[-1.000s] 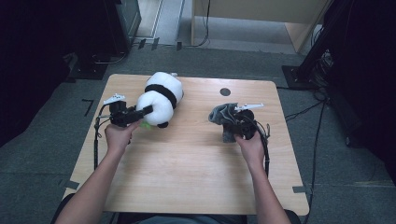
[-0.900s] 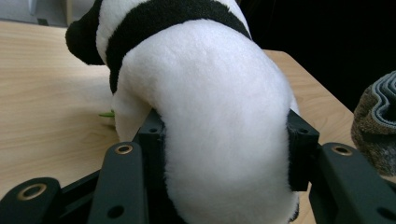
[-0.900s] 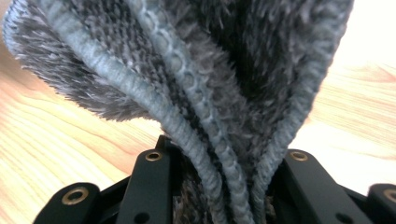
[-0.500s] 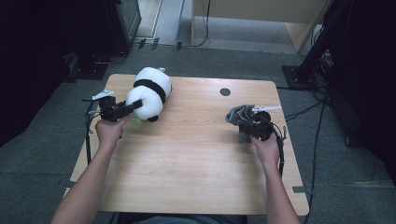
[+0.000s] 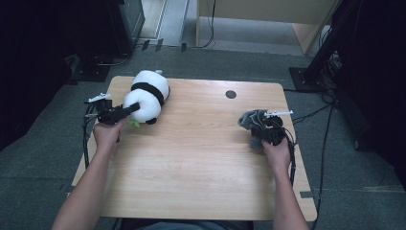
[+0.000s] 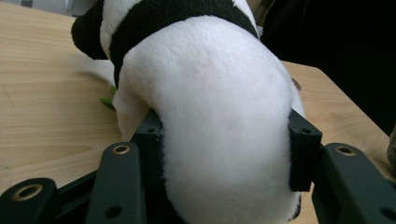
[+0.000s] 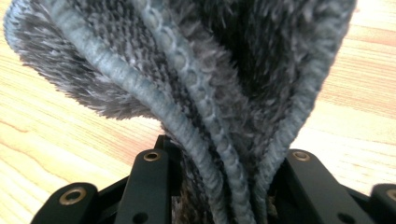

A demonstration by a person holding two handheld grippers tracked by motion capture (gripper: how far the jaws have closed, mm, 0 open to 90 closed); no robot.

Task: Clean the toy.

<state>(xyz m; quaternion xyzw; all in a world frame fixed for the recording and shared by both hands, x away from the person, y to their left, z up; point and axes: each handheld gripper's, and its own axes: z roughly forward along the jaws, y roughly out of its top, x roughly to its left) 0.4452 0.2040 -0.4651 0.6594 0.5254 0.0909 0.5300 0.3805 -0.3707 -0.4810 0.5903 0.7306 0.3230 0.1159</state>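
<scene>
A plush panda [image 5: 146, 96] lies at the far left corner of the wooden table [image 5: 201, 163], its white rump squeezed between the jaws of my left gripper [image 5: 125, 111], which pinch the soft body from both sides; those jaws have just eased a little wider, yet the pads [image 6: 306, 154] press into the fur. In the left gripper view the panda's black band and a dark limb rise beyond the white bulge [image 6: 210, 116], and a scrap of green [image 6: 108, 100] peeks out beneath it on the wood. Across the table, near the right edge and well apart from the panda, my right gripper [image 5: 258, 125] clenches a folded grey fuzzy cloth [image 5: 251, 120]; its jaws too have just let out slightly, with the bunched, stitched folds [image 7: 201, 93] standing up between them. My left hand [image 5: 106, 134] and right hand [image 5: 277, 152] reach in from the near side. A small dark round hole [image 5: 231, 94] marks the table's far part, between the two toys, and grey carpet [image 5: 43, 158] surrounds the table.
</scene>
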